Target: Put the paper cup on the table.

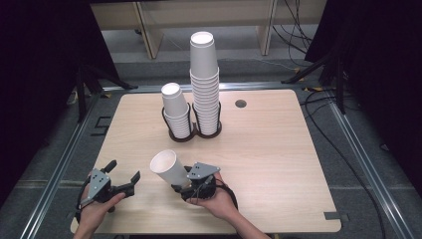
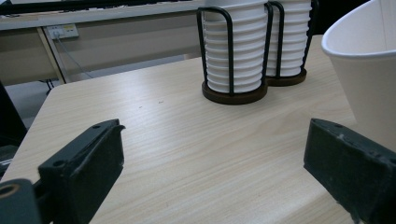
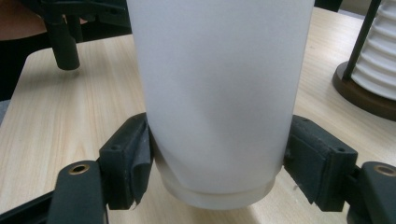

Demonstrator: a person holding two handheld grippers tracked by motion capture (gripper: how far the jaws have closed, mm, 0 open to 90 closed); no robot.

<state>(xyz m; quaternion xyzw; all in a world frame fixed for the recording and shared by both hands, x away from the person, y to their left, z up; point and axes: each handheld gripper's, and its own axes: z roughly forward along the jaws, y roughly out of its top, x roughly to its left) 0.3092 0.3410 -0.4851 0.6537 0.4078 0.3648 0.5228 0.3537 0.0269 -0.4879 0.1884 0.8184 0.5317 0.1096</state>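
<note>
1. High view: the right gripper [image 1: 185, 185] grips a single paper cup [image 1: 166, 168] near its base, the cup tilted with its mouth up and to the left, over the near part of the wooden table [image 1: 268, 149]. The left gripper [image 1: 122, 175] hovers just beside it, jaws spread and holding nothing. Farther back stands a black wire holder [image 1: 191, 133] with a short stack [image 1: 176, 110] and a tall stack [image 1: 205, 82] of cups.

2. Left gripper view: the spread jaws frame bare tabletop; the cup's rim [image 2: 362, 51] shows at the right, close to one jaw, and the two stacks sit beyond in their holder [image 2: 233, 93].

3. Right gripper view: both jaws press the cup's lower wall [image 3: 219, 93] — it dents slightly at the left pad.

4. Judgement: the cup seems to be in carry, probably between the stacks and the table. The next move calls for a gentle grip and a level mouth, or a handover to the free tongs.

5. Room: pale wood-grain top with a cable hole [image 1: 241, 103], dark curtains at the sides, cables on a grey floor.
</note>
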